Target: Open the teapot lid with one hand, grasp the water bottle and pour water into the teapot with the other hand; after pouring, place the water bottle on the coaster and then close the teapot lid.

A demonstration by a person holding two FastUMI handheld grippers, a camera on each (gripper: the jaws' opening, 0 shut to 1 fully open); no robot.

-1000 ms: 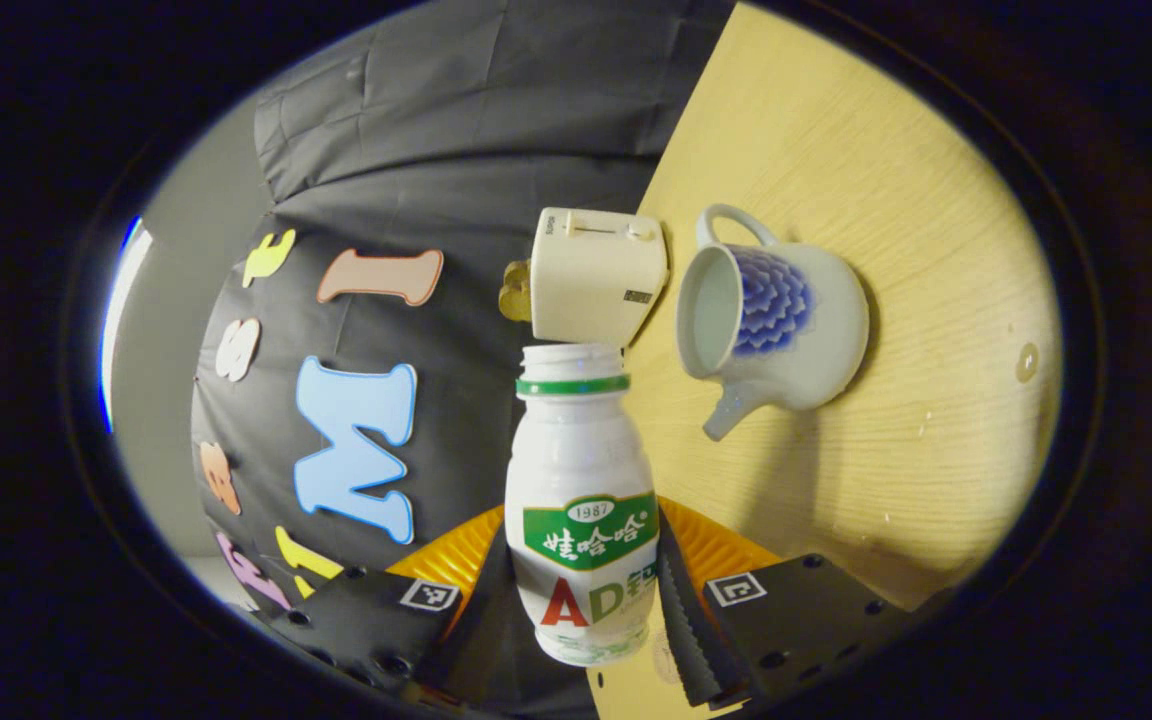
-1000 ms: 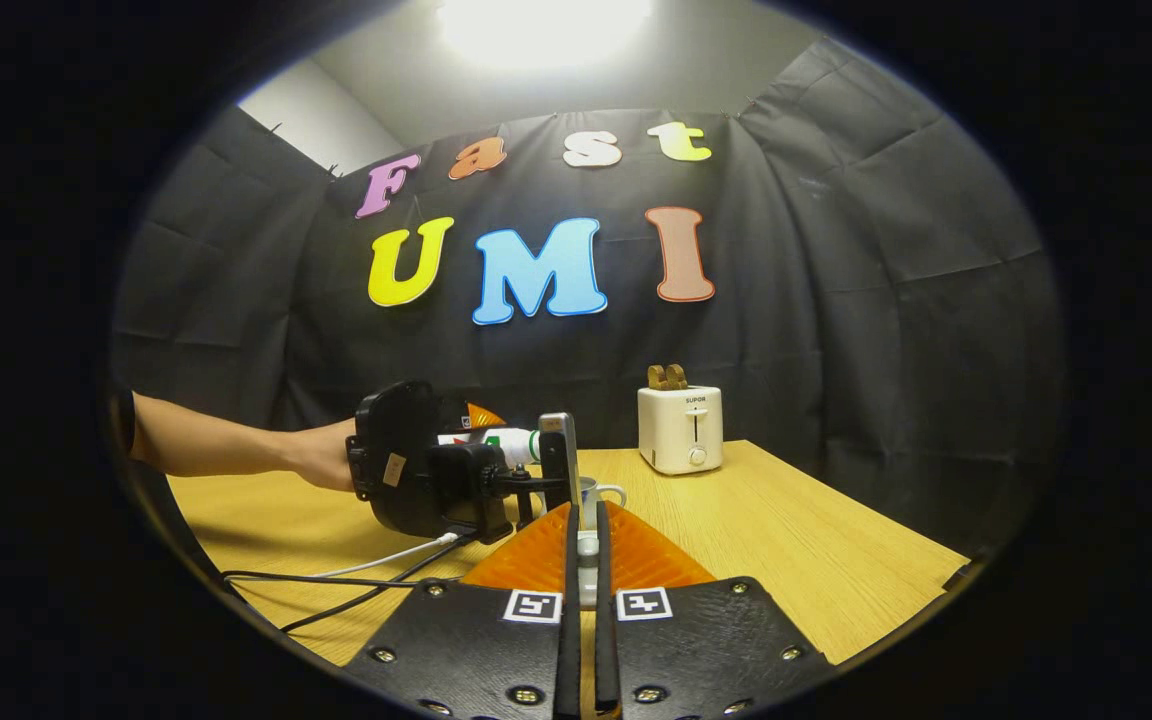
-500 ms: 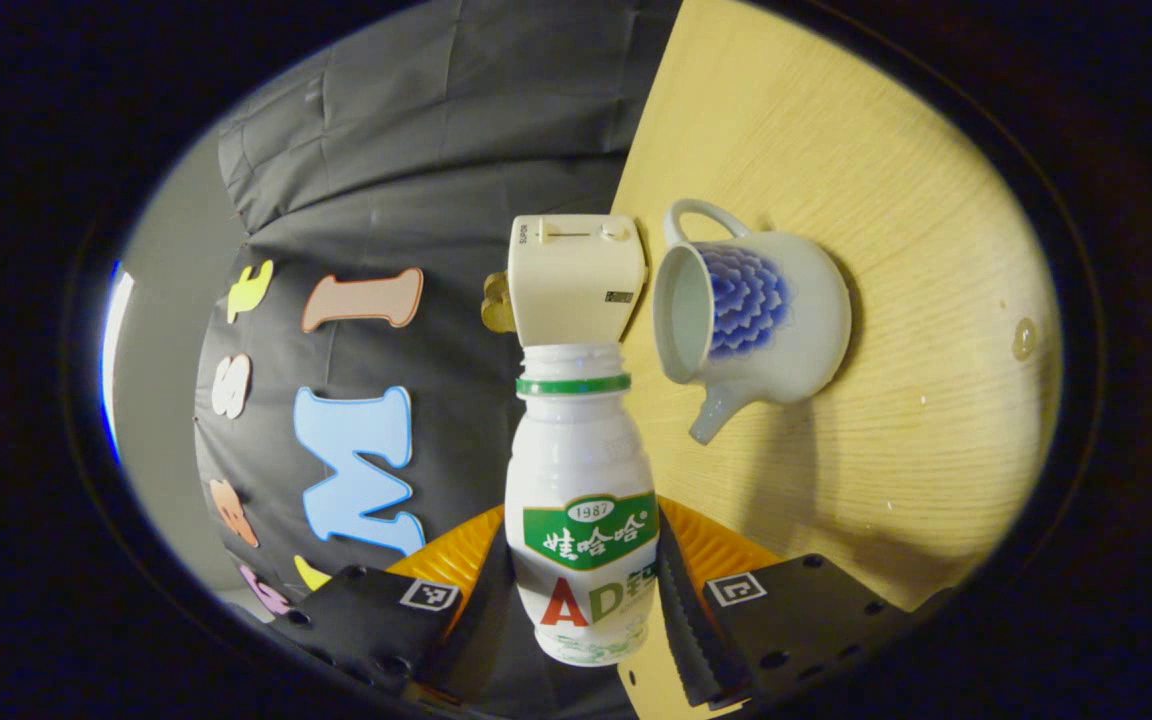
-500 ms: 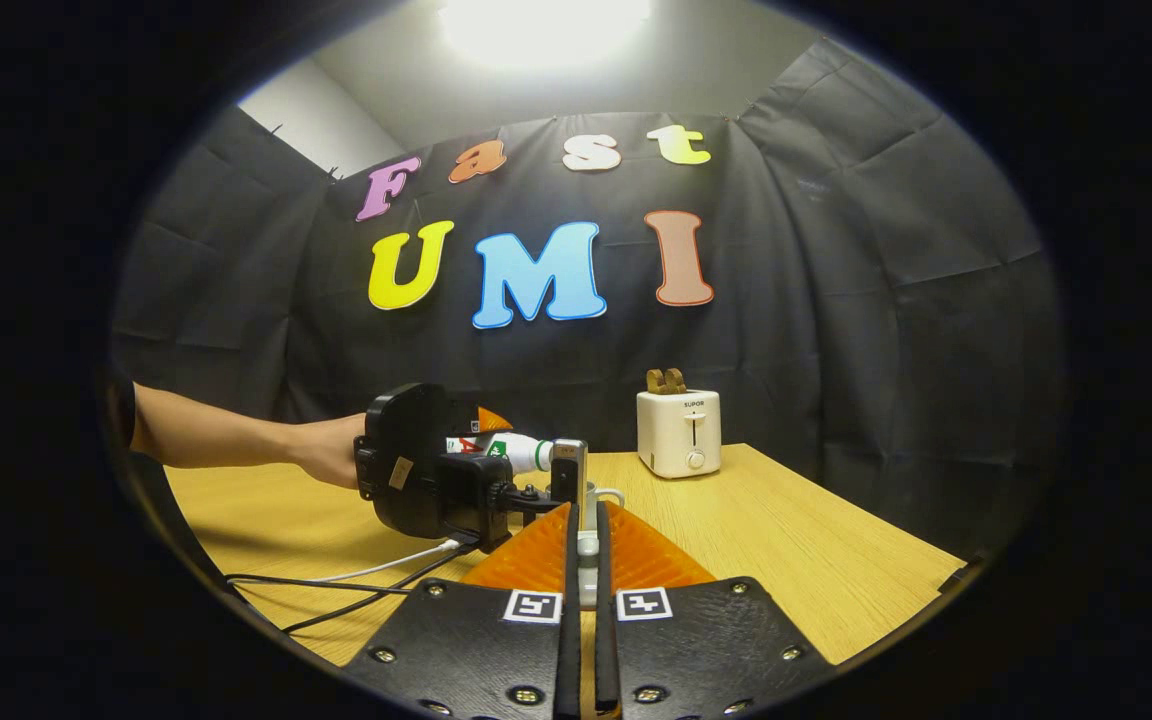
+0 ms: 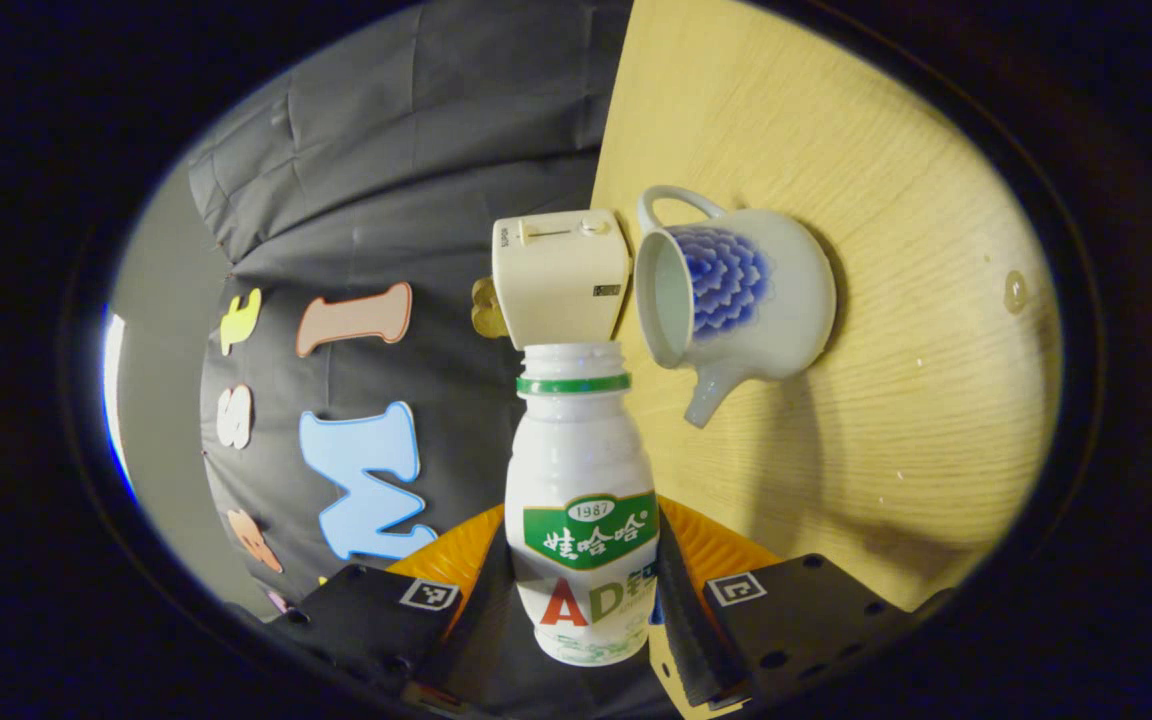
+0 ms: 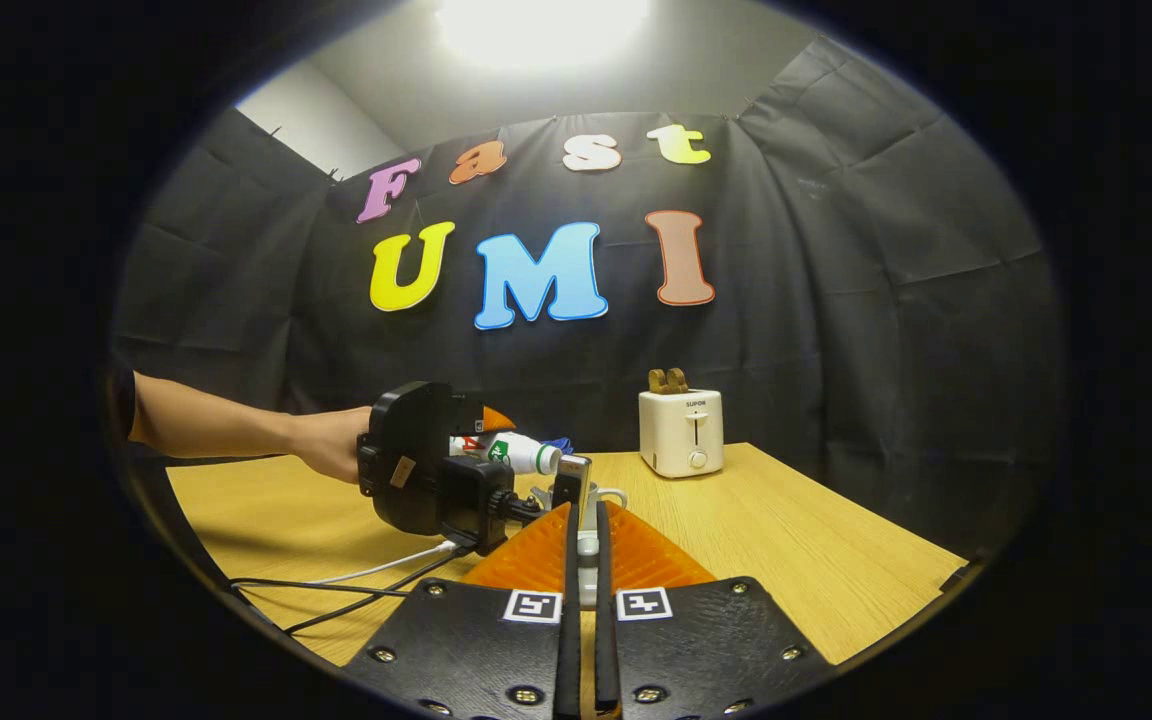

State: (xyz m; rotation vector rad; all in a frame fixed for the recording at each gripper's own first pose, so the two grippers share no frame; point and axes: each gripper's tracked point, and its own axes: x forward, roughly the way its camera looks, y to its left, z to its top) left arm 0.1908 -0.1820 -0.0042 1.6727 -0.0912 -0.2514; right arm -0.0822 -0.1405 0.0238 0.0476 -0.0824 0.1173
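Water bottle (image 5: 581,500): small, white plastic, uncapped, clamped around its lower body in the left claw (image 5: 581,560), both fingers pressing on the label band. Tipped on its side in the air above the tabletop (image 5: 886,420), neck pointing right toward the teapot (image 5: 746,300), as seen from the right gripper view. Mouth near the teapot's open top but not yet over it; no water seen leaving.

Likely light, with thin walls that give under a hard squeeze and a smooth, slippery label. Best held where it is now, low on the widest part, firmly enough to stop it turning yet not so hard as to squirt liquid out. Narrow neck, so a fairly controlled stream to be expected.

Teapot glazed ceramic, probably heavy and chip-prone, standing lidless just beside a toaster (image 5: 558,275) at the far side.

Right claw (image 6: 586,520) drawn nearly together, pinching a small white piece, judged to be the knob of the teapot lid (image 6: 587,547), held near and low in front of the teapot. Small smooth knob, easy to lose; worth keeping level.
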